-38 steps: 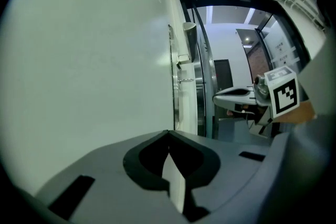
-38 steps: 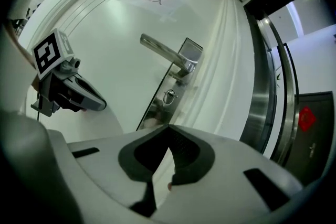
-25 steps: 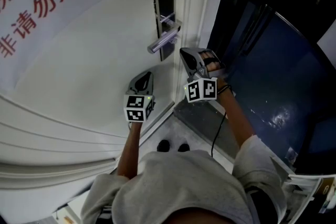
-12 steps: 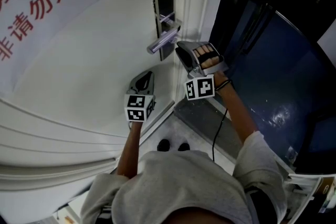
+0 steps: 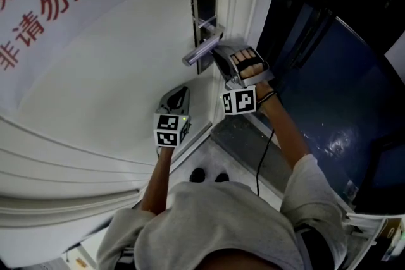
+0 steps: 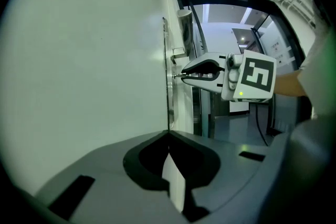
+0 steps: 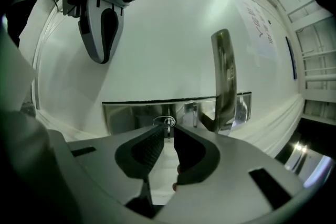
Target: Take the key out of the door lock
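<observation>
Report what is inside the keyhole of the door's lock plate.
The key sticks out of the lock plate, its head at the tips of the right tongs. Its blade is hidden inside the lock.

**Right arm stretched far, left arm held low and near**

The right gripper (image 5: pixel 223 59) is held farthest out, up and to the right. The right hand (image 5: pixel 248 66) wraps its grip with the knuckles up. The bare right forearm (image 5: pixel 285 136) runs straight back to a grey sleeve (image 5: pixel 310 190). In its own view the right gripper (image 7: pixel 169 132) shows its jaws a narrow gap apart. The left gripper (image 5: pixel 178 95) sits lower, nearer and to the left, pointing much the same way. Its jaws are pressed together. The bare left forearm (image 5: pixel 158 180) rises behind its marker cube (image 5: pixel 169 130).
</observation>
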A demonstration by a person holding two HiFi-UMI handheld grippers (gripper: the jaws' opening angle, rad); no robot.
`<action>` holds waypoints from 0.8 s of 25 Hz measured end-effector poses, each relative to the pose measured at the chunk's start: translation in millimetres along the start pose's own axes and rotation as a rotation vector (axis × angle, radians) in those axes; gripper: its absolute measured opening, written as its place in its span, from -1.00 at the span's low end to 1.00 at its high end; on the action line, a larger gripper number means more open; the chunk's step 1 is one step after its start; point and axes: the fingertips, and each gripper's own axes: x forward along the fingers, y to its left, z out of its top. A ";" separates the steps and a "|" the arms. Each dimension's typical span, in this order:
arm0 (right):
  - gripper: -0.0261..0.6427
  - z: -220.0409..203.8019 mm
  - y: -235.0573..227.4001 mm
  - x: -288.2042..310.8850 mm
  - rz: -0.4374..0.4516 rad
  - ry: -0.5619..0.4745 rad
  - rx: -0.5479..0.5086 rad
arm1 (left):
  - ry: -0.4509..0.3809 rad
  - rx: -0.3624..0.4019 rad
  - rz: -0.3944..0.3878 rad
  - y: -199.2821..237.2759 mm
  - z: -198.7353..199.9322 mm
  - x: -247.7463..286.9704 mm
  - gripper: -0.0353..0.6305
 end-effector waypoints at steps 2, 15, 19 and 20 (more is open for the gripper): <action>-0.75 1.2 -1.6 2.9 -0.017 -0.006 -0.011 | 0.001 0.002 -0.002 0.1 -0.2 0.2 -0.84; -0.83 2.0 0.9 6.4 -0.015 0.001 -0.016 | 0.002 0.001 -0.005 -0.5 -0.7 1.0 -0.84; -0.83 2.3 0.7 6.0 -0.020 0.009 -0.020 | 0.000 0.002 -0.005 -0.8 0.2 2.9 -0.84; -0.83 2.2 0.6 6.0 -0.020 0.012 -0.019 | -0.002 0.001 -0.006 -1.4 0.8 3.2 -0.84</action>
